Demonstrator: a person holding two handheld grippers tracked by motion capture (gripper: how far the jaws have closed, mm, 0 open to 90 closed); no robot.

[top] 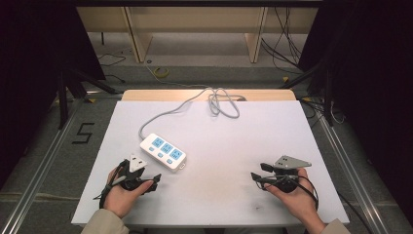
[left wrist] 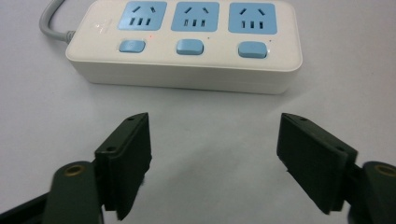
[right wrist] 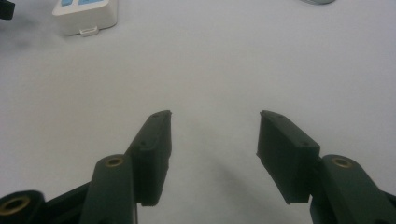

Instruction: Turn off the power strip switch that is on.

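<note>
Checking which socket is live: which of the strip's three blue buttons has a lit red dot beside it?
The blue button nearest the grey cord end; a red dot glows just above its corner.

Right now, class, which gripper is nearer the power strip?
Left. The left gripper sits just beside the power strip, jaws open, not touching; the right gripper waits far across the table.

Left tool (left wrist: 215, 158): jaws spread wide, nothing between them, above white bench (left wrist: 205, 126). White power strip (left wrist: 187, 51) lies just ahead, apart from jaws: three blue sockets, three blue switches, grey cord (left wrist: 49, 23) exiting upper left.
</note>
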